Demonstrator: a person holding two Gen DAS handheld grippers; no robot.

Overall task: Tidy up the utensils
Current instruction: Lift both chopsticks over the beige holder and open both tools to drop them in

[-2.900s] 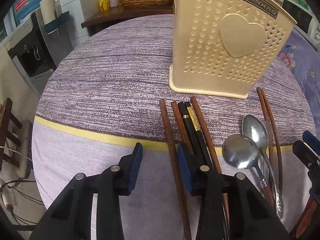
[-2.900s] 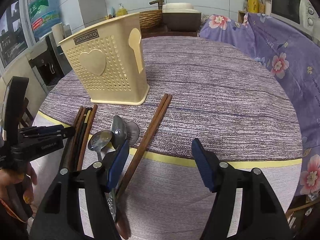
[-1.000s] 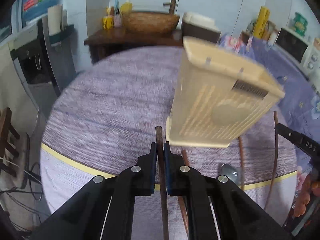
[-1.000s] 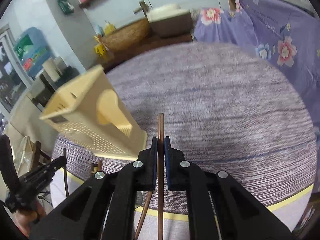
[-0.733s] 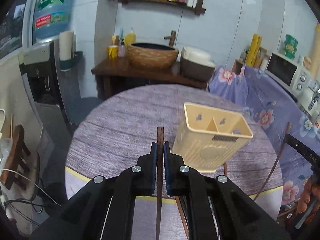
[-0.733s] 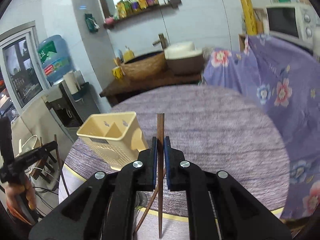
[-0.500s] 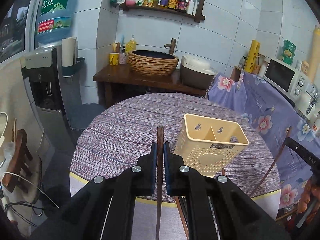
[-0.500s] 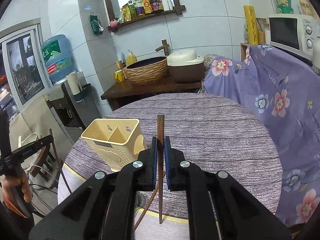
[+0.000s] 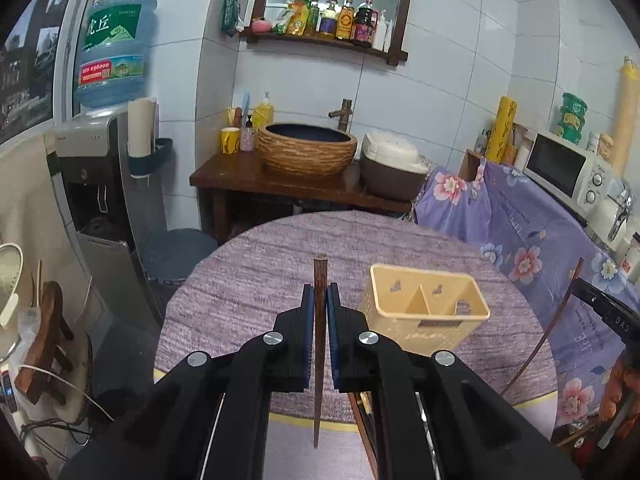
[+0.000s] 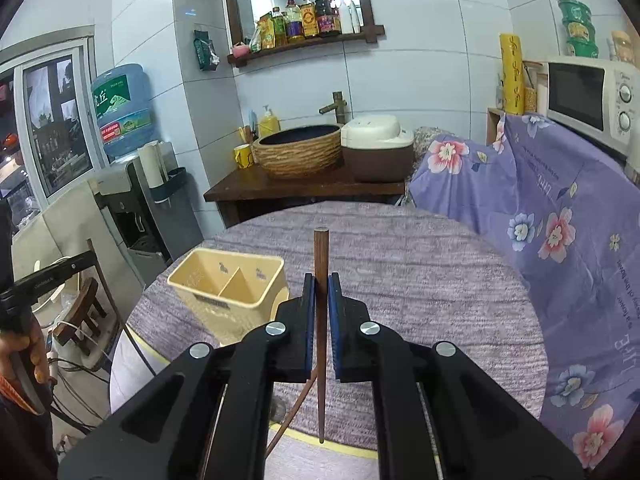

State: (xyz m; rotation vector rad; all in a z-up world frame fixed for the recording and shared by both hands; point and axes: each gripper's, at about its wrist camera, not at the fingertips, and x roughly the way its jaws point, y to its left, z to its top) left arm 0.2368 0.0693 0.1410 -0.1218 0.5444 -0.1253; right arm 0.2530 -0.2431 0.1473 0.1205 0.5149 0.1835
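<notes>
My left gripper (image 9: 318, 296) is shut on a dark wooden chopstick (image 9: 319, 276), held upright high above the round table (image 9: 248, 280). My right gripper (image 10: 321, 286) is shut on a second brown chopstick (image 10: 321, 252), also upright above the table. The cream perforated utensil holder (image 9: 428, 304) stands on the table, open top with a divider, to the right of the left gripper. It also shows in the right wrist view (image 10: 228, 284), to the left of the right gripper. Another chopstick (image 10: 294, 412) lies on the table below. The other utensils are hidden behind the grippers.
A purple flowered cloth (image 10: 560, 208) covers furniture right of the table. A dark wooden counter (image 9: 280, 184) with a woven basin and a rice cooker stands behind. A water dispenser (image 9: 104, 168) is at the left. A wooden stool (image 10: 80, 312) stands beside the table.
Both grippers have risen further with their chopsticks. The holder now appears smaller and lower in both views, with its open top more visible.
</notes>
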